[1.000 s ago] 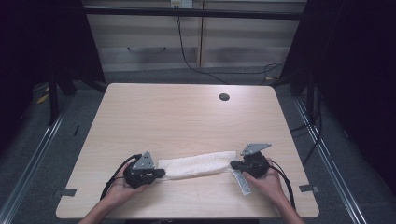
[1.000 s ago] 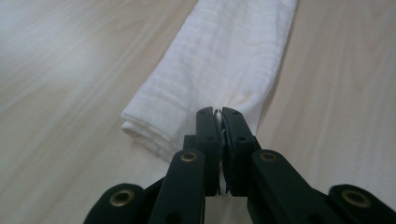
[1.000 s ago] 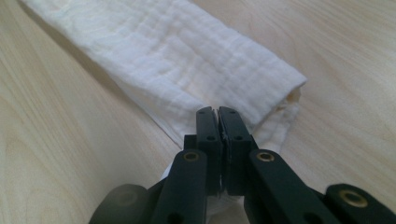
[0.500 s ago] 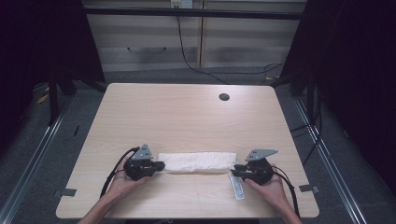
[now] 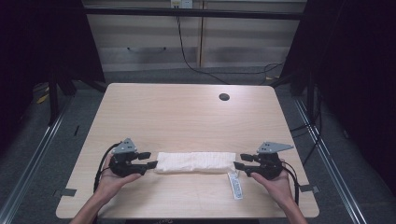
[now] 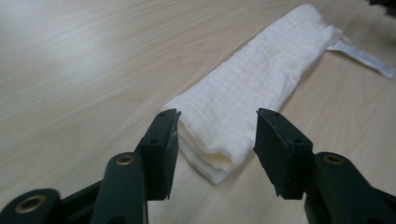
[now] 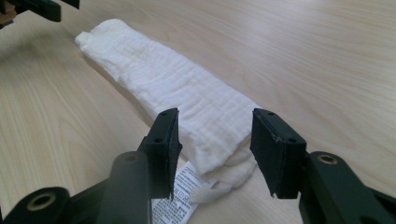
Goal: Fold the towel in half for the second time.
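A white cloth (image 5: pixel 195 162), folded into a long narrow strip, lies flat across the near part of the wooden table (image 5: pixel 187 116). Its white care label (image 5: pixel 236 185) sticks out at the right end. My left gripper (image 5: pixel 148 159) is at the strip's left end and my right gripper (image 5: pixel 239 165) at its right end. Both have just been opening, and no pad touches the fabric. In the left gripper view the cloth's end (image 6: pixel 219 140) lies between and beyond the parted jaws. The right gripper view likewise has the other end (image 7: pixel 215 135) and the label (image 7: pixel 180 196) between the jaws.
A dark round cable hole (image 5: pixel 224 97) sits in the table's far right part. Metal rails (image 5: pixel 42 140) run along the floor on both sides. Cabinets (image 5: pixel 196 37) stand behind the table.
Both grippers have let go of the cloth's ends and drawn back outwards. The strip, slanted a second ago, now lies straight and flat on the table.
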